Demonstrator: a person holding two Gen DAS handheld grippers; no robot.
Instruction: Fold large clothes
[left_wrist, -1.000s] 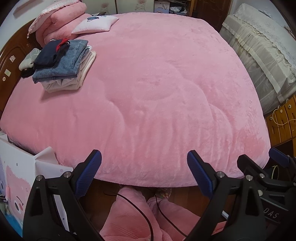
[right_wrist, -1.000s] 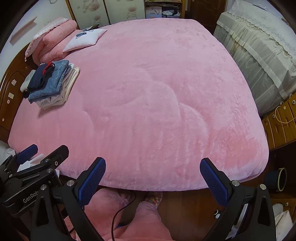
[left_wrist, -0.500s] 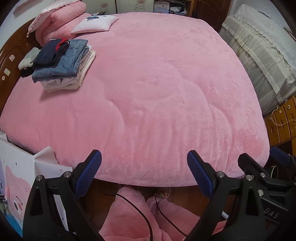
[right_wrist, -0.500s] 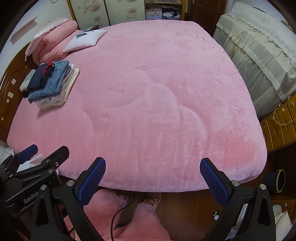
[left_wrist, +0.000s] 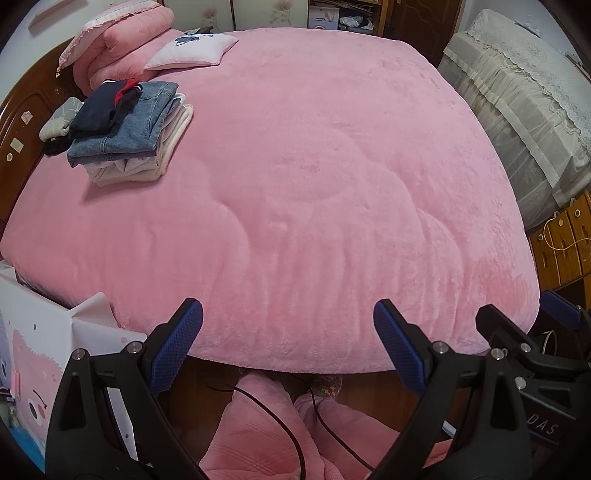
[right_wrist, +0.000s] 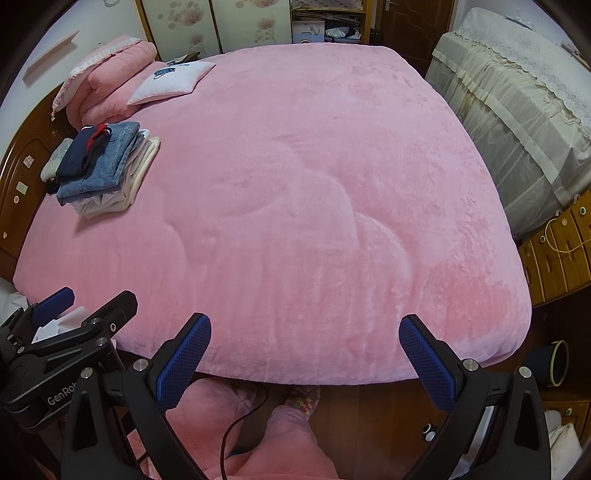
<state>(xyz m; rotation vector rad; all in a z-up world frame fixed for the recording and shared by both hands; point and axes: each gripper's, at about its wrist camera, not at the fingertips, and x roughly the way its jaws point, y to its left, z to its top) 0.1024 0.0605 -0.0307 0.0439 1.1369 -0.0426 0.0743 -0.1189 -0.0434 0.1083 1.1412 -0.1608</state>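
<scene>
The left black gripper with blue ribbed pads (left_wrist: 288, 343) hangs with its 2 fingers spread wide apart and nothing between them, poised at the near edge of the fluffy pink quilted blanket (left_wrist: 314, 184) that covers the bed. The right black gripper with blue ribbed pads (right_wrist: 304, 354) is just beside it, fingers likewise wide apart and empty. Beneath both, a person's legs in pink fleece trousers (left_wrist: 266, 432) stand on the wooden floor, with a thin black cable (left_wrist: 295, 443) trailing over them. Far ahead and to the left of both grippers, a folded stack of clothes, dark navy over blue denim over cream layers (left_wrist: 125, 129), lies near the brown wooden headboard (left_wrist: 22, 122). Beyond the stack sits a white square cushion (left_wrist: 192, 51).
</scene>
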